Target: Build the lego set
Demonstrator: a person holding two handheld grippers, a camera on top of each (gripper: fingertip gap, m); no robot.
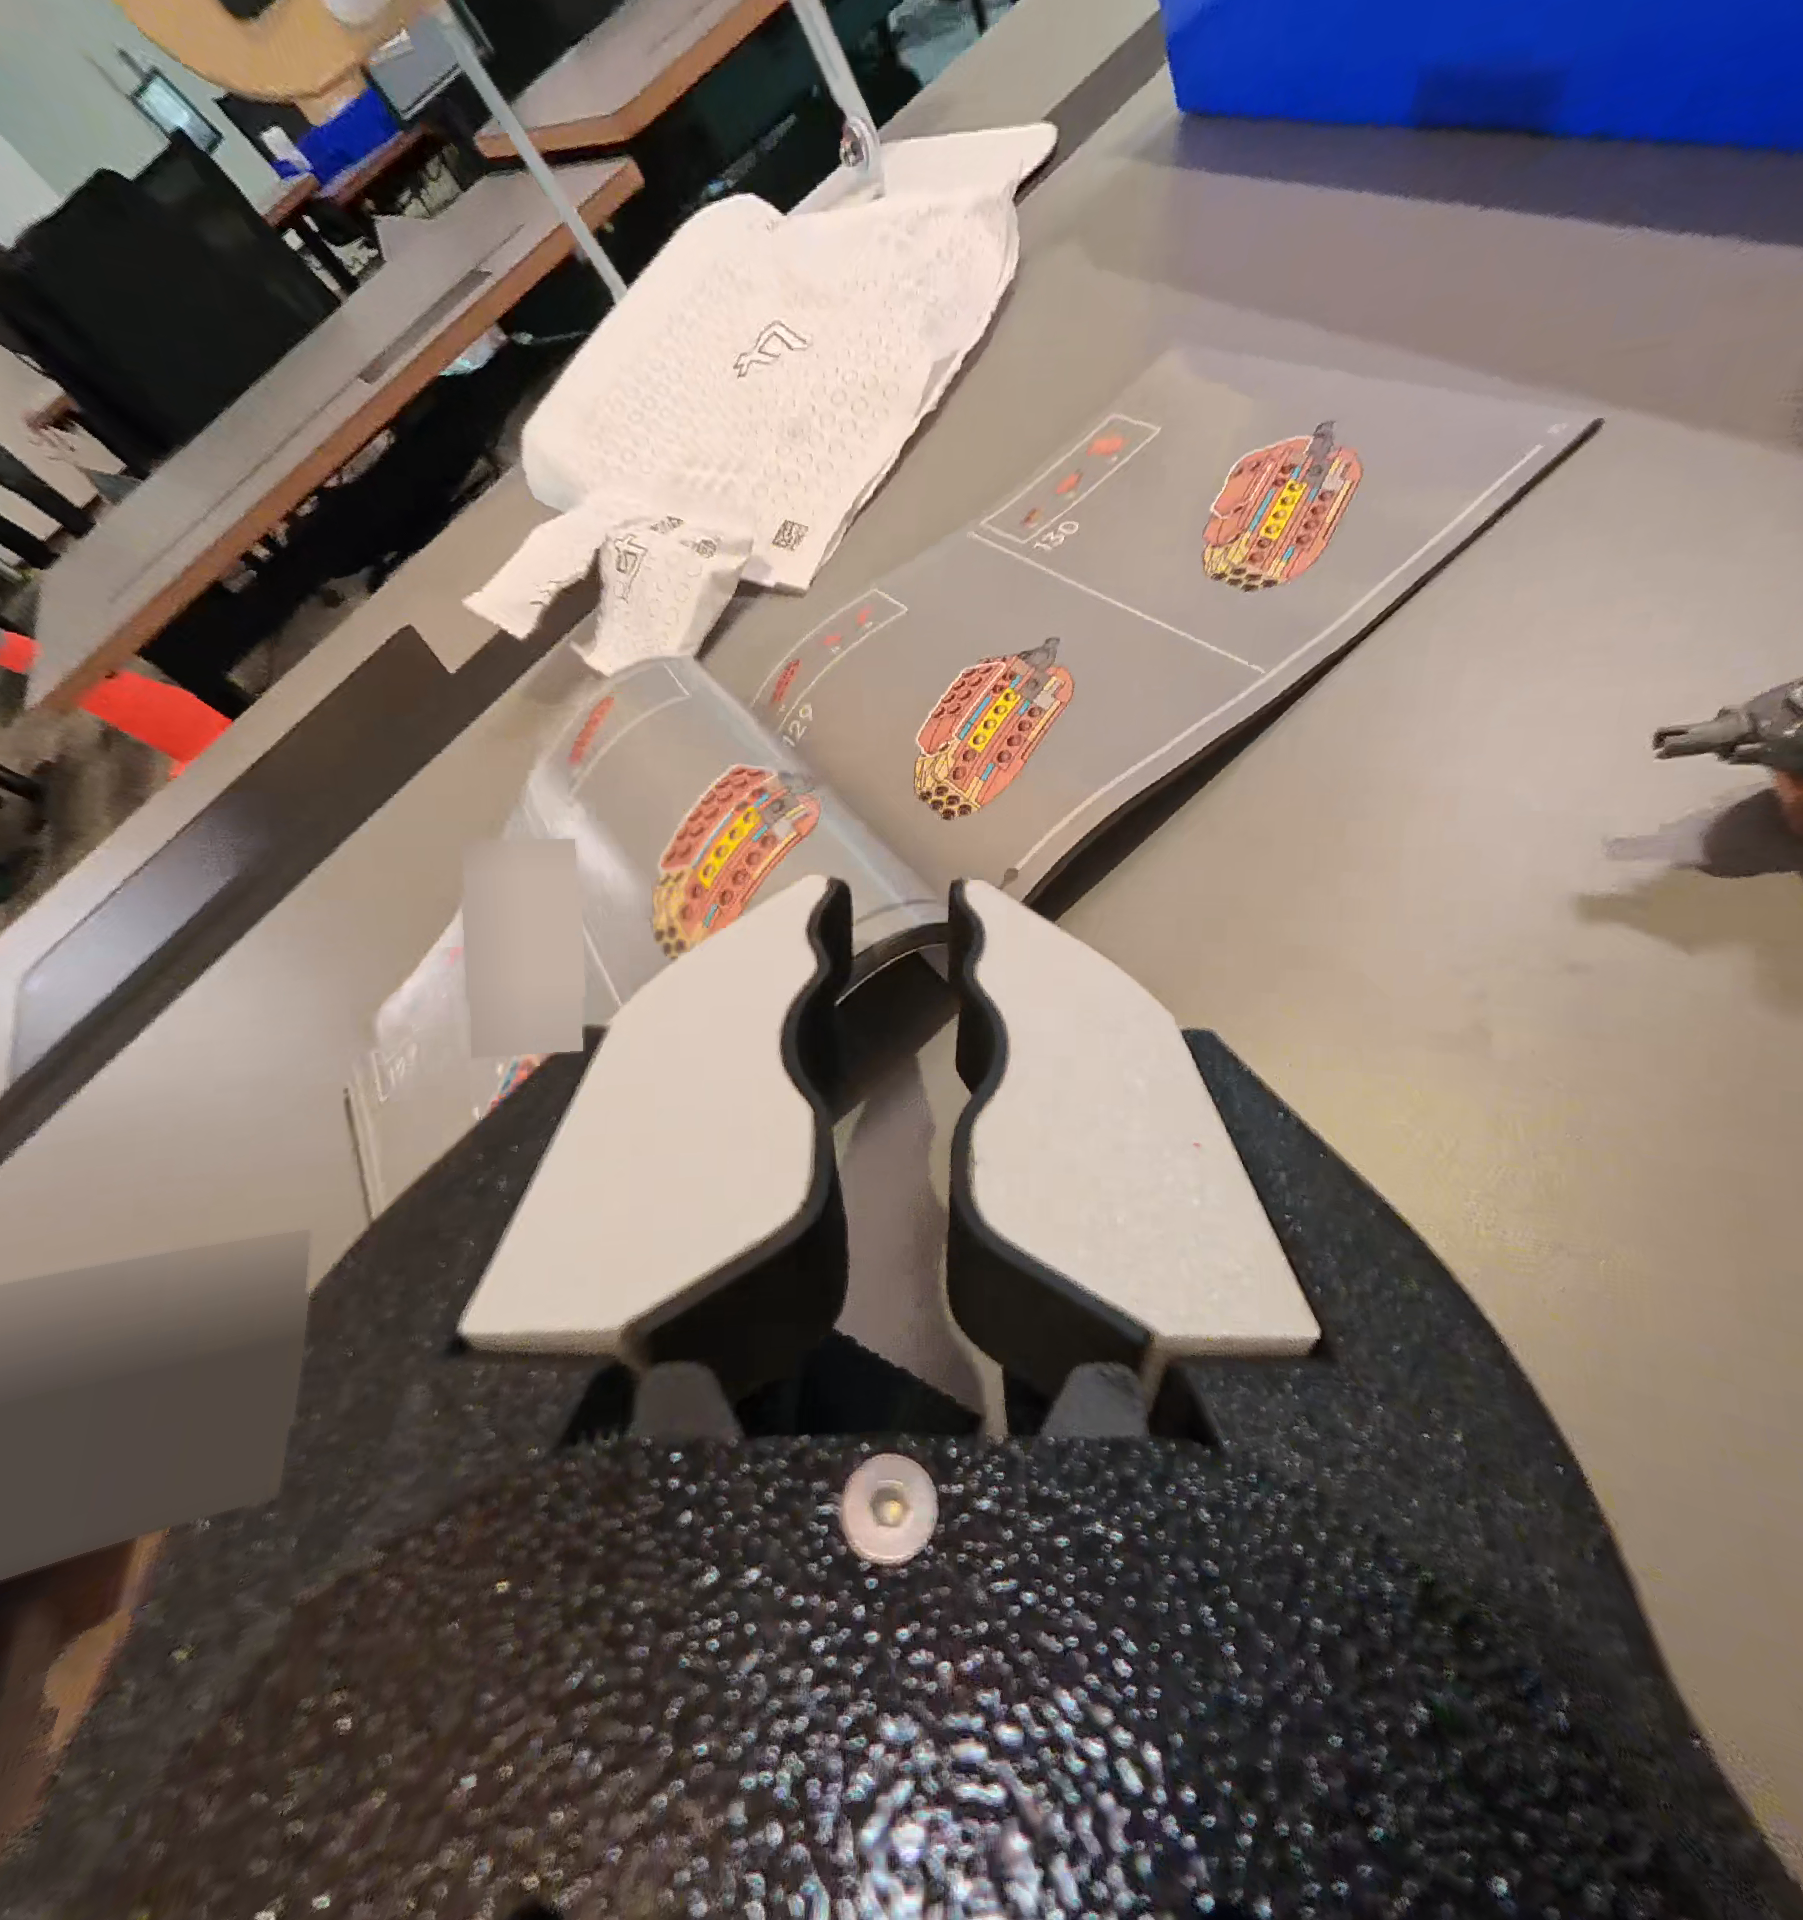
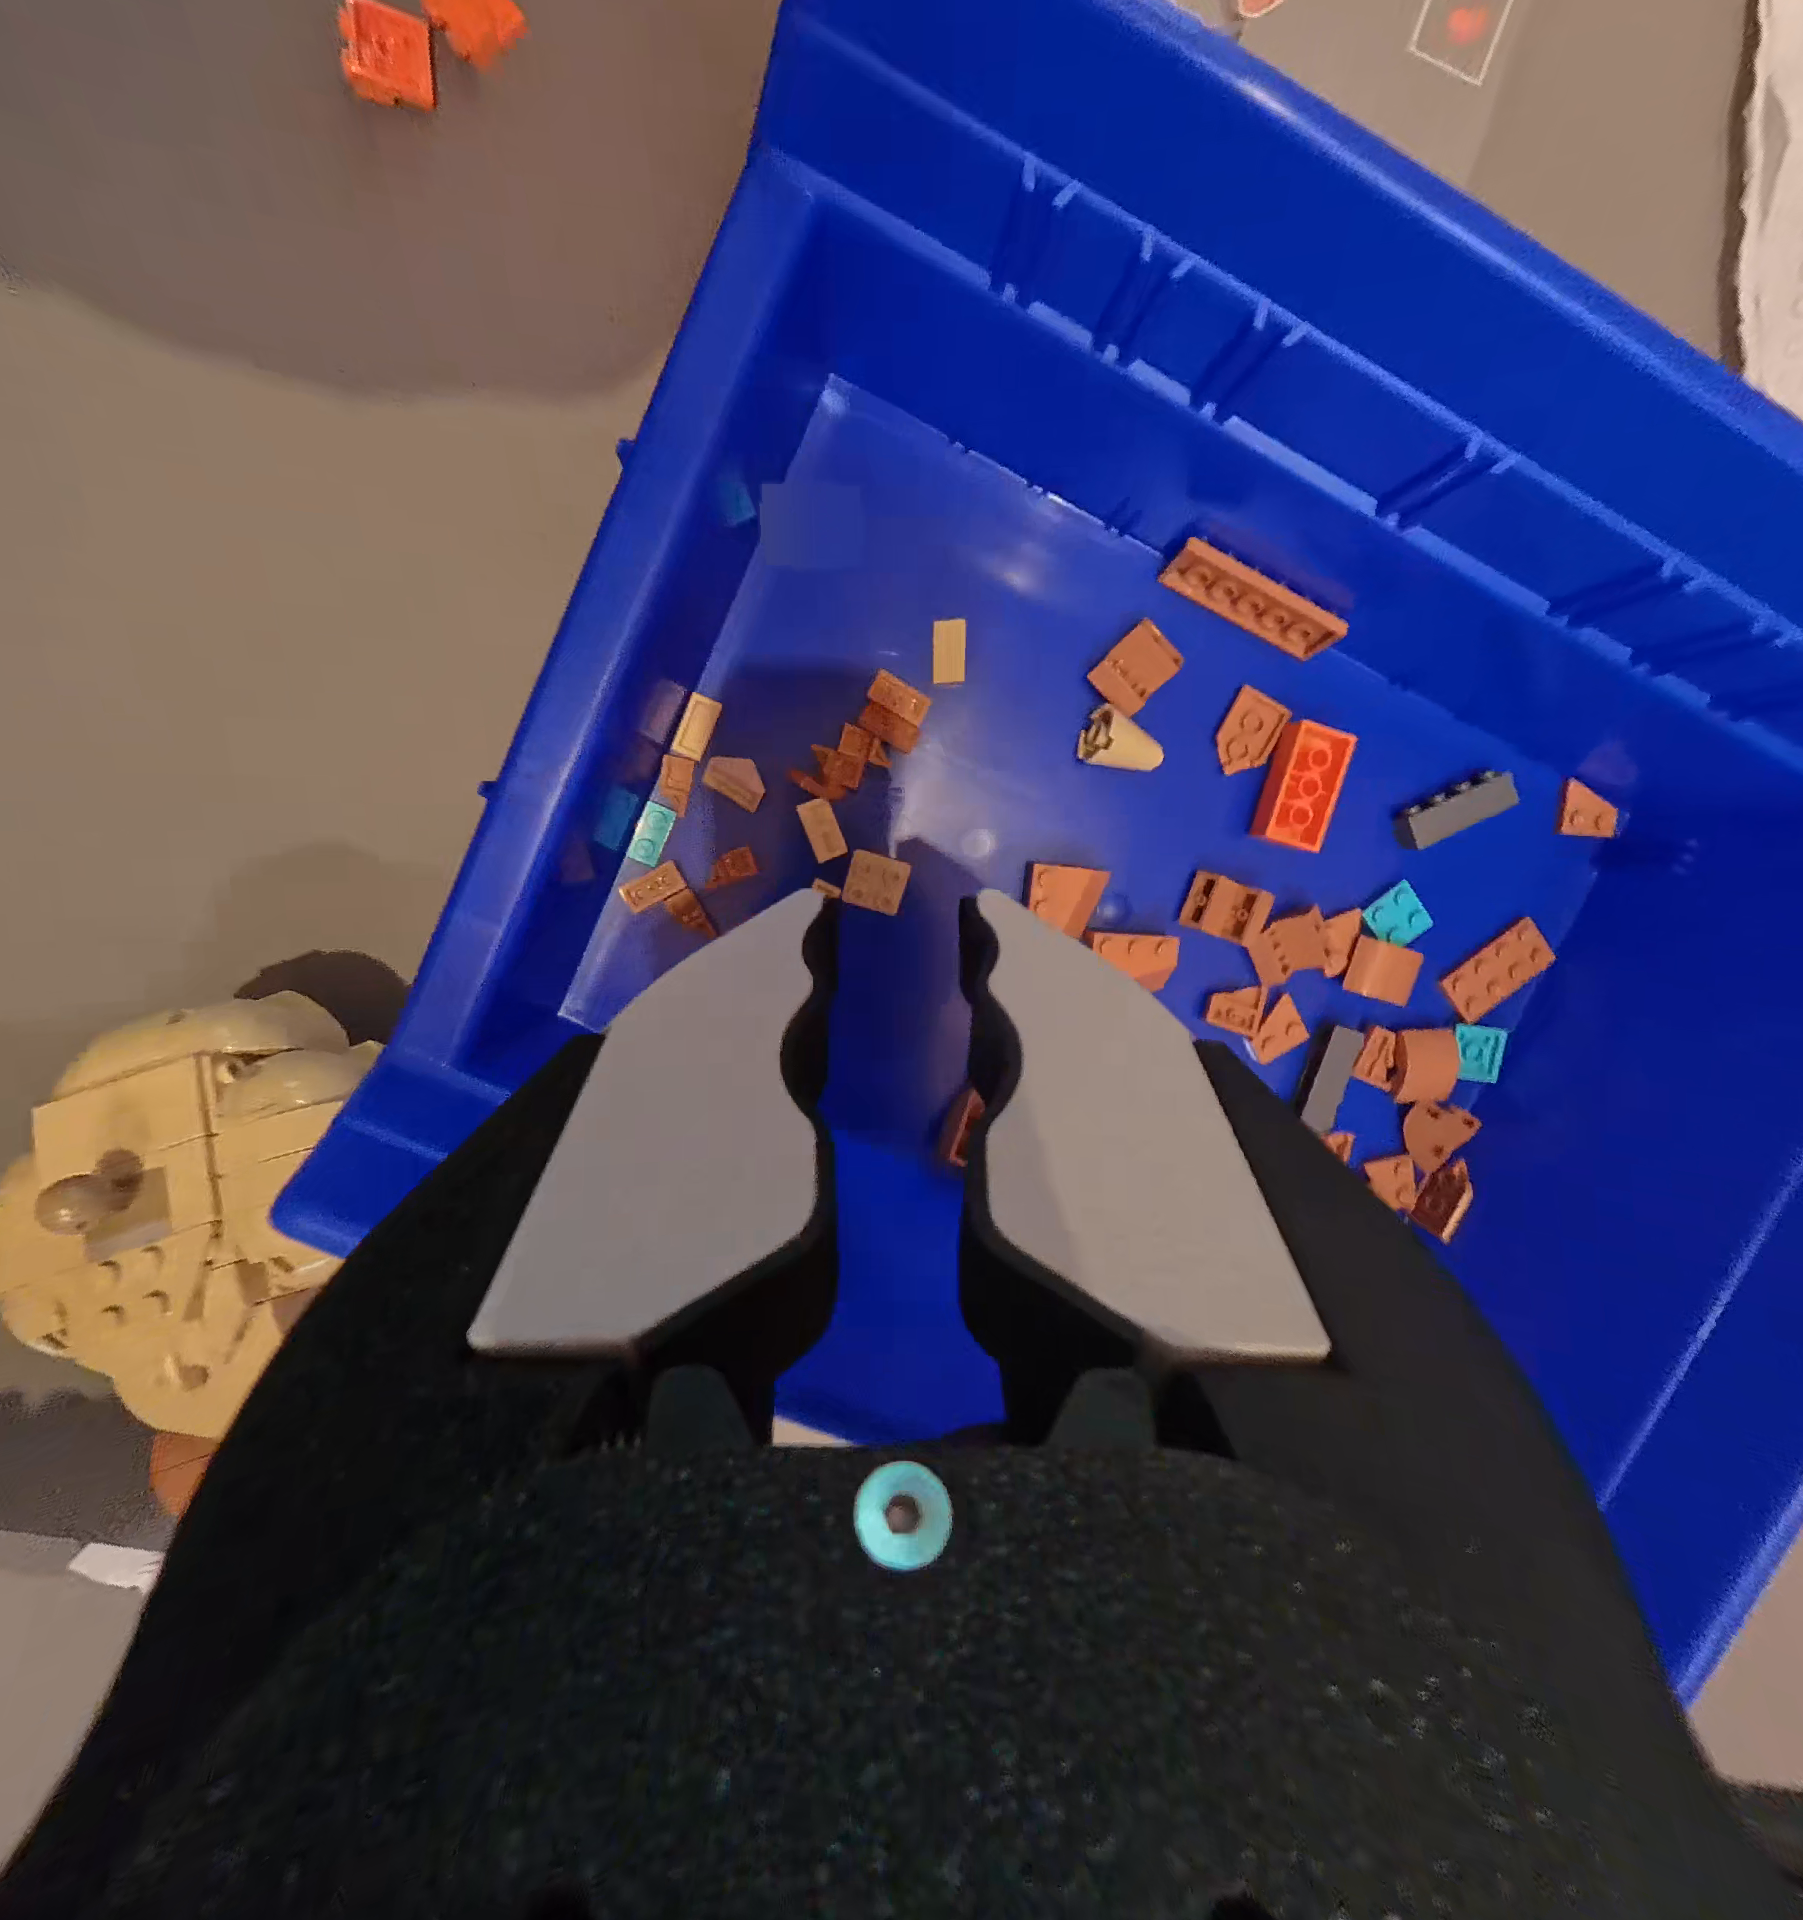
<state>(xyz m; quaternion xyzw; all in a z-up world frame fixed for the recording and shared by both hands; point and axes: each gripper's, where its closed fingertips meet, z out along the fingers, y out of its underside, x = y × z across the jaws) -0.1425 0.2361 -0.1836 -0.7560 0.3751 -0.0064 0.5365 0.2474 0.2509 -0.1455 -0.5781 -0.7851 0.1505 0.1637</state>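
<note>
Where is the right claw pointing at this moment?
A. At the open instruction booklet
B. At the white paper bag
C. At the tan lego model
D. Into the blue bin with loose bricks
D: in the right wrist view the right claw is open and empty above the floor of the blue bin, with loose lego bricks scattered around its tips.

Left wrist view: low over desk [image 1: 1396, 1143], looks forward along tongs [image 1: 897, 904] across open booklet [image 1: 1136, 644] toward room. Right wrist view: high, looks steeply down into blue bin [image 2: 1292, 312], close. Shared: bin [image 1: 1499, 62], desk [image 2: 253, 623].
</note>
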